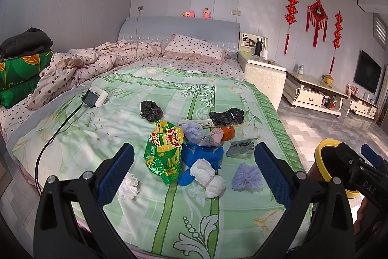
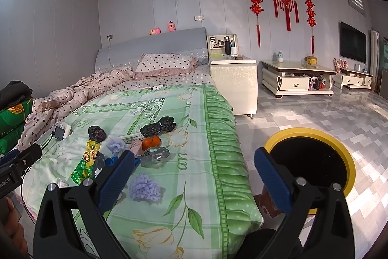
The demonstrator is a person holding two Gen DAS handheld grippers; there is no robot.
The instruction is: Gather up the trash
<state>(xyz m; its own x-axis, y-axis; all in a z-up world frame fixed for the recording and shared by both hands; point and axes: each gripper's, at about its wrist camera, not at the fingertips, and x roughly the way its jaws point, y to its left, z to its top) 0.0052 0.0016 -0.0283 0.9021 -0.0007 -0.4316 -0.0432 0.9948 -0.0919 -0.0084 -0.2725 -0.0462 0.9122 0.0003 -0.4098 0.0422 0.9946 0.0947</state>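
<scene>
Left tool spread wide over snack wrapper, right tool spread, empty, beside yellow-rimmed bin

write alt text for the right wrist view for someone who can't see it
The open right gripper hovers empty over the edge of a green floral bedspread strewn with trash: a purple pompom, a green snack wrapper and black bags. A yellow-rimmed bin stands on the tiled floor beside the bed.

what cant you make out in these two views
- Inside of the yellow-rimmed bin: black in the right wrist view; in the left wrist view the right gripper covers it.
- Blue item: white wads overlap it.
- Printed strip: text too small.
- Left gripper: open, nothing held.
</scene>
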